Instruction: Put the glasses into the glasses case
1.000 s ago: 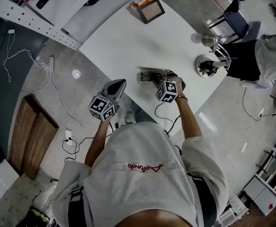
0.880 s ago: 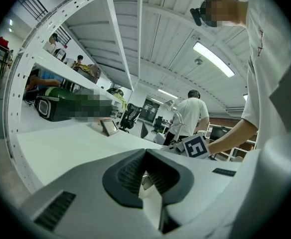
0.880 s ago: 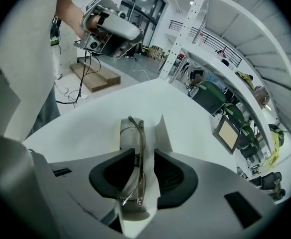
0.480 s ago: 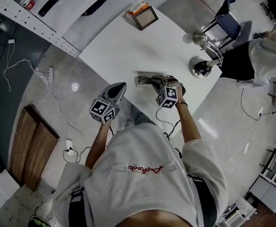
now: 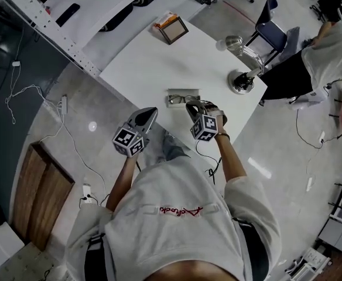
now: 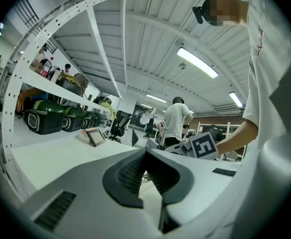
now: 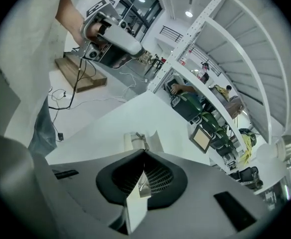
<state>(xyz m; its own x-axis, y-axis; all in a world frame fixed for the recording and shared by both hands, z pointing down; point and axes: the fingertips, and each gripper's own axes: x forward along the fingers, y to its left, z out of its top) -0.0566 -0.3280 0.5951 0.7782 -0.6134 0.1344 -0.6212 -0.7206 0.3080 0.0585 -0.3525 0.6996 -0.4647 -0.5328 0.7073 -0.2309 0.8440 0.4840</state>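
The glasses [image 5: 177,99] lay inside the open case [image 5: 194,92], which sat close to the near edge of the table [image 5: 159,63]. A second earlier my right claw [image 5: 193,107] had been down over that case with its jaws wide. Since then it had drawn back toward me, and the jaws had just closed on nothing (its own camera showed the tips meeting, with the case just beyond them).

I took that to mean the release was finished: the glasses were in and the grip was let go. From the head view I couldn't tell whether they had settled fully into the case.

My left claw [image 5: 152,111] hung at the same near edge, off to the left of the case and apart from it. Its jaws were likewise together and it carried nothing. If the case had a lid to fold over, I judged that to be the only step left.
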